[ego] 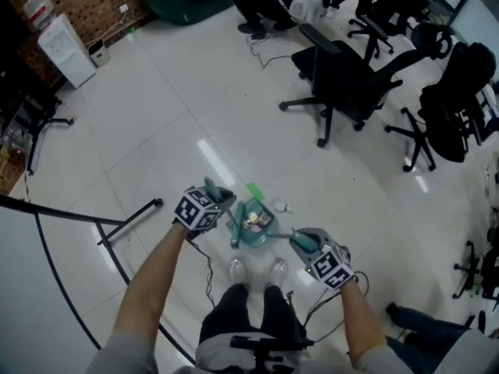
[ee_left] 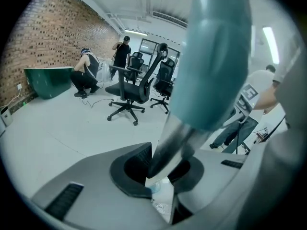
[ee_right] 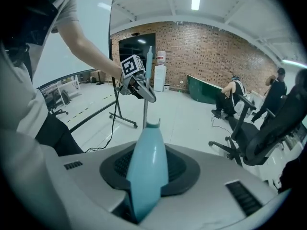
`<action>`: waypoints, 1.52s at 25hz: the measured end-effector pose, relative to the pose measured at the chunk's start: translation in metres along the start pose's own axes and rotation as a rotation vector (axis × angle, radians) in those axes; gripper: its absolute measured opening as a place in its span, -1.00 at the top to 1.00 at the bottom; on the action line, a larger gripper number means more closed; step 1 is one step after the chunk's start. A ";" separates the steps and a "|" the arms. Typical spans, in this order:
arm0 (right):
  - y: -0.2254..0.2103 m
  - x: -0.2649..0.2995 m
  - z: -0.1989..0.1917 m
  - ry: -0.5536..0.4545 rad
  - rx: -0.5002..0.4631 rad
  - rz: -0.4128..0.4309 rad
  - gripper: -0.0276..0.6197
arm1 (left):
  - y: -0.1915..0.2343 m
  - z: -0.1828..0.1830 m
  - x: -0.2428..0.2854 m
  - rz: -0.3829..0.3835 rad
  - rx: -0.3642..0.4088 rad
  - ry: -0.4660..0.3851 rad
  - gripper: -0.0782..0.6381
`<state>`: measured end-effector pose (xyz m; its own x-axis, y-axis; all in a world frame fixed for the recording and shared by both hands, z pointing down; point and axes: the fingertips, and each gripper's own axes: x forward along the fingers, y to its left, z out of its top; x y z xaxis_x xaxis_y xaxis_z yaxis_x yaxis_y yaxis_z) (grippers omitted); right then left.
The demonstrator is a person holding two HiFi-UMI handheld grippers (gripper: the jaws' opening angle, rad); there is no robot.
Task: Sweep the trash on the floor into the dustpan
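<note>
Left gripper (ee_left: 162, 178) is clamped on the broom (ee_left: 175, 138), on the silver shaft just under its teal grip. Right gripper (ee_right: 144, 176) is clamped on the dustpan (ego: 243, 234) handle. Broom's lower end is at the dustpan's left edge. Only the head view shows trash (ego: 256, 220) inside the dustpan, with a white scrap (ego: 278, 206) and green scrap (ego: 255, 188) just beyond it. Right gripper view shows the broom shaft near upright. Dustpan handle runs back to the right gripper.

The dustpan (ego: 251, 231) is teal, the floor (ego: 156, 123) white, the chairs (ego: 343, 76) black.
</note>
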<state>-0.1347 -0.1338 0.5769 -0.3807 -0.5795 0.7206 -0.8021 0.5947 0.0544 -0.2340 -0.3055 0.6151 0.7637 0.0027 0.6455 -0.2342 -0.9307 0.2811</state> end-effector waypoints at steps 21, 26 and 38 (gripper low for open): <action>-0.081 -0.147 -0.108 0.066 0.091 -0.164 0.59 | -0.054 0.054 0.115 0.026 0.156 0.134 0.67; -0.110 -0.142 -0.151 0.104 0.082 -0.144 0.59 | -0.050 0.054 0.158 0.049 0.146 0.145 0.67; -0.138 -0.114 -0.190 0.105 0.078 -0.096 0.59 | -0.074 0.069 0.226 -0.015 0.148 0.117 0.67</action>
<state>0.1070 -0.0443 0.6184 -0.2535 -0.5677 0.7832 -0.8676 0.4916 0.0755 -0.0024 -0.2610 0.6914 0.6889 0.0514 0.7230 -0.1261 -0.9738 0.1893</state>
